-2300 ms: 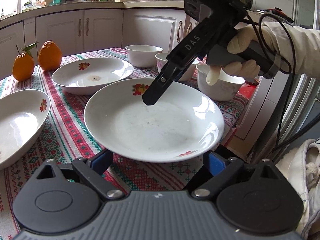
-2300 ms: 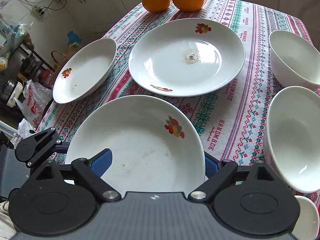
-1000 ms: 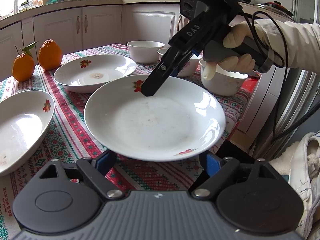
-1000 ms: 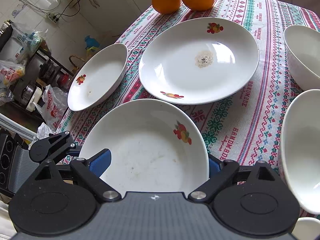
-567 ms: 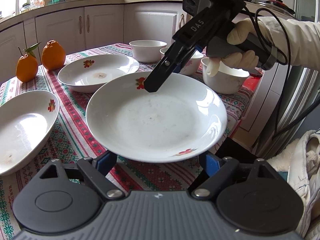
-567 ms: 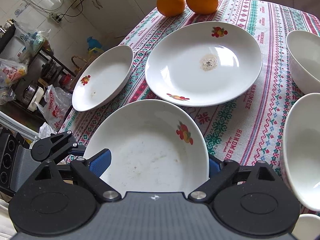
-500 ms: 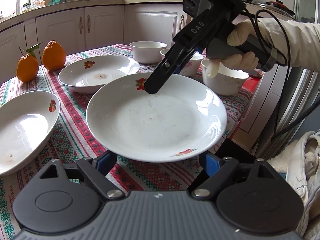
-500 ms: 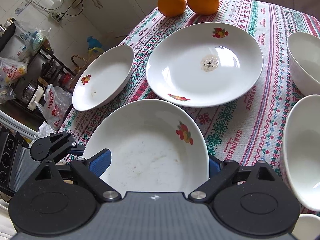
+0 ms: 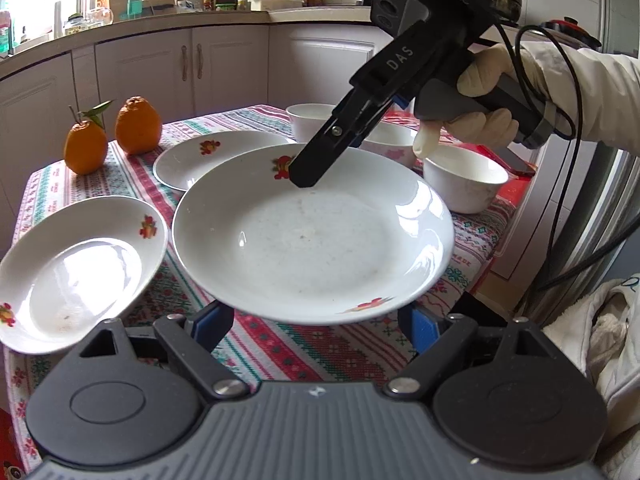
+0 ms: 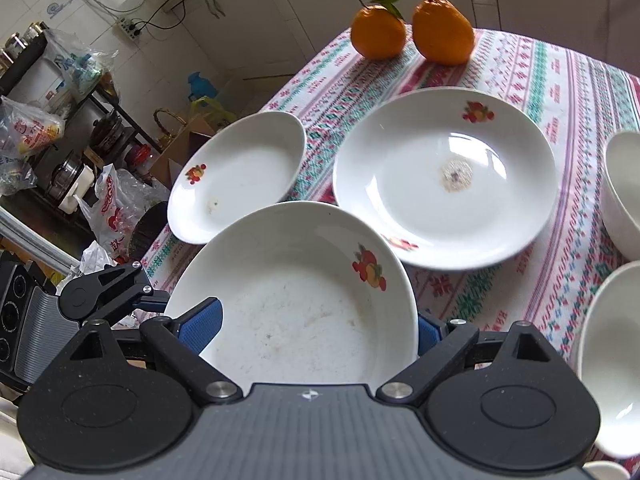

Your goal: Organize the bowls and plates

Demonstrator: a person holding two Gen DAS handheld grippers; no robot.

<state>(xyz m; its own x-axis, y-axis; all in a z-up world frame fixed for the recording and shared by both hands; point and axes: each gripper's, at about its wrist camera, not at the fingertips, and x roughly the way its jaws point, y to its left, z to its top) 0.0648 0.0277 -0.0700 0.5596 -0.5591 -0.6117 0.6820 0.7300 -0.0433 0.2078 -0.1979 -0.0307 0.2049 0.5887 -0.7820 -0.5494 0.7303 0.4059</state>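
A white plate with fruit prints [image 9: 312,236] [image 10: 296,304] hangs in the air above the tablecloth, held from both sides. My left gripper [image 9: 316,320] grips its near rim, one finger above and one below. My right gripper [image 10: 316,328] grips the opposite rim; its black finger [image 9: 316,164] lies on the plate's far edge. A second round plate [image 9: 208,160] [image 10: 444,176] lies on the table behind. An oval dish [image 9: 76,272] [image 10: 236,180] lies at the left.
Several white bowls [image 9: 464,184] [image 10: 624,184] stand at the table's right side. Two oranges [image 9: 108,136] [image 10: 412,32] sit at the far corner. The table edge [image 9: 492,240] drops off at the right. Kitchen cabinets [image 9: 192,72] stand behind.
The held plate has risen and shifted a little toward the second plate and the oval dish. Both grippers moved with it and kept their hold.
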